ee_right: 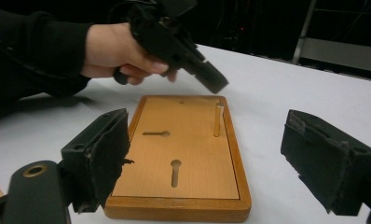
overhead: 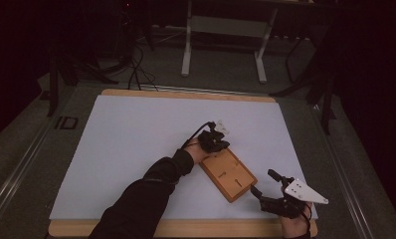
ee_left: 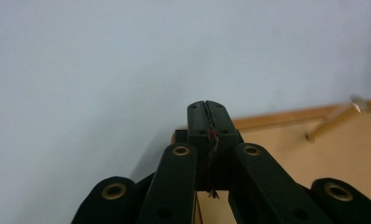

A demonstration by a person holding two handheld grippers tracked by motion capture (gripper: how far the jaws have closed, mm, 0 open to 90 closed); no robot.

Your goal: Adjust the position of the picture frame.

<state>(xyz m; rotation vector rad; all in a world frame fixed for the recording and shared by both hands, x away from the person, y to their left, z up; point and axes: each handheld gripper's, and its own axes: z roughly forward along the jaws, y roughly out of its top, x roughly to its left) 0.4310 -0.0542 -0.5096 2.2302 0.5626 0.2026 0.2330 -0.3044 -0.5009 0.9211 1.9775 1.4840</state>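
High view shows us a wooden peg board [overhead: 229, 174] lying slantwise on the white sheet [overhead: 136, 144] that covers the counter [overhead: 186, 93], toward the near right part of it. We see the left gripper [overhead: 215, 141] over the board's far end, held by a hand in a dark sleeve [overhead: 141, 199], and the right gripper [overhead: 271, 191] just off the board's near right corner, beside the counter's near edge.

Through the right gripper view we look between its jaws, which stand wide apart and hold nothing, with the board [ee_right: 183, 154] lying between them farther off. One metal peg [ee_right: 217, 120] stands upright near the board's far right corner; two keyhole slots [ee_right: 175, 171] are cut in its face. The left gripper [ee_right: 216, 84] hangs tilted just above the peg.

Along the left gripper view its jaws are pressed together with nothing between them. Beyond the counter's far edge stands a pale metal frame [overhead: 226, 30] on the dark floor.
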